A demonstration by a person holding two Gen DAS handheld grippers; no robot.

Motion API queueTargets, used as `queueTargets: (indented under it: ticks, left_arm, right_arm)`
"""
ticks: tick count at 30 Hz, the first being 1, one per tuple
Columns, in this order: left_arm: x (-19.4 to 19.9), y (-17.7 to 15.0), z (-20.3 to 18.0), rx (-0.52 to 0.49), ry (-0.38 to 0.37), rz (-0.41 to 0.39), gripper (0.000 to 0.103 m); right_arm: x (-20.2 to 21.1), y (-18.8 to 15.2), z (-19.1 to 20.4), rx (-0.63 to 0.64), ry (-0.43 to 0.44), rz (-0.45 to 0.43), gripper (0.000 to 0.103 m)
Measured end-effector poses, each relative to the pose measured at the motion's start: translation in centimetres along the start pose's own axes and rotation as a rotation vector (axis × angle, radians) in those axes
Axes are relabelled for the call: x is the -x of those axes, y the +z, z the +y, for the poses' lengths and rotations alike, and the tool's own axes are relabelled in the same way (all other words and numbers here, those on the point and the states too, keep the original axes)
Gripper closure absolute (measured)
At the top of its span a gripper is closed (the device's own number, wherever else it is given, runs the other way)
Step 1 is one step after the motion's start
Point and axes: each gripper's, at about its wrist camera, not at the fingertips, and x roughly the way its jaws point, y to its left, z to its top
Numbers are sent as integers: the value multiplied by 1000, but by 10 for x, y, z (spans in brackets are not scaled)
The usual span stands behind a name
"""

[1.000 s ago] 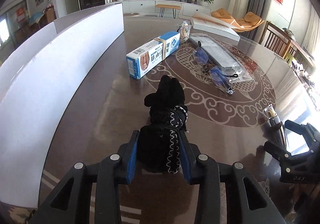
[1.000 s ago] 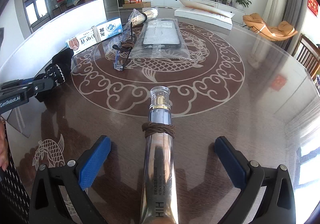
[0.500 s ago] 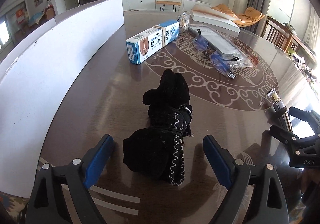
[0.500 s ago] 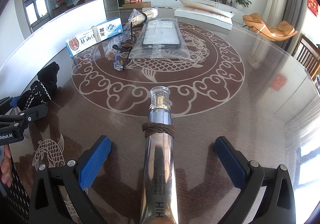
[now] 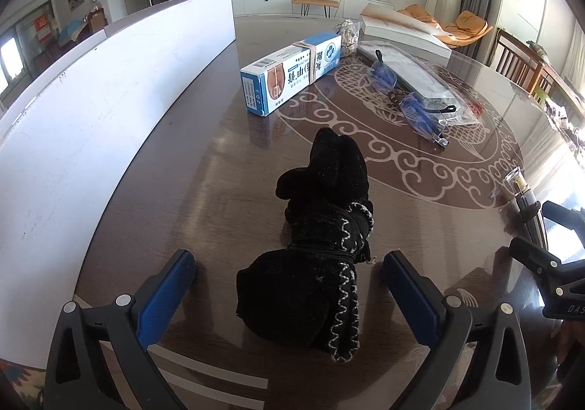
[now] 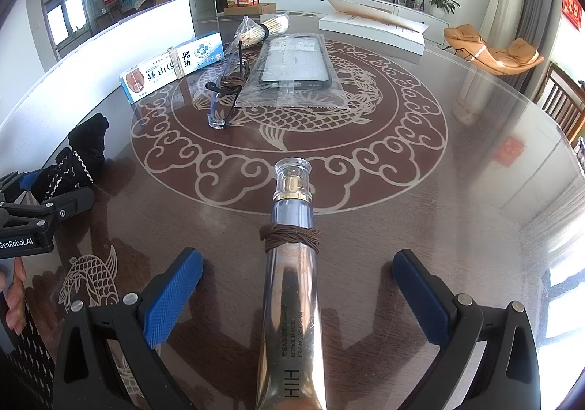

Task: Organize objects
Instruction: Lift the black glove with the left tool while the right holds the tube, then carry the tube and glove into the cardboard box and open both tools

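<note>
On the table [image 5: 204, 139], both jaws gape around the glove [image 5: 321, 249] and frame-cut tube [image 6: 292, 293], touching neither.

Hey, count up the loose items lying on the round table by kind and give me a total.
Black glove: 1
Cream tube: 1
Blue-and-white box: 1
Blue-framed glasses: 1
Bagged phone case: 1
Bagged stick bundle: 1
Flat white box: 1
Total: 7
</note>
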Motion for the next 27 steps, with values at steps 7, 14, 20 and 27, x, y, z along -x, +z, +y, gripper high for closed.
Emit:
queueTargets:
  ticks: [7,14,20,27]
  left_arm:
    - [-3,5,-2,-15,-10,35,0]
    - [-6,7,-2,-50,-35,34,0]
    - [-8,11,-3,-66,-43,48,0]
    - [7,5,1,-85,-84,-71,71]
  right_arm:
    - [0,0,0,0,2,3,0]
    - [-7,13,-2,49,40,152,0]
    - [-10,24,0,78,65,233,14]
    - [1,33,-9,33,78,202,74]
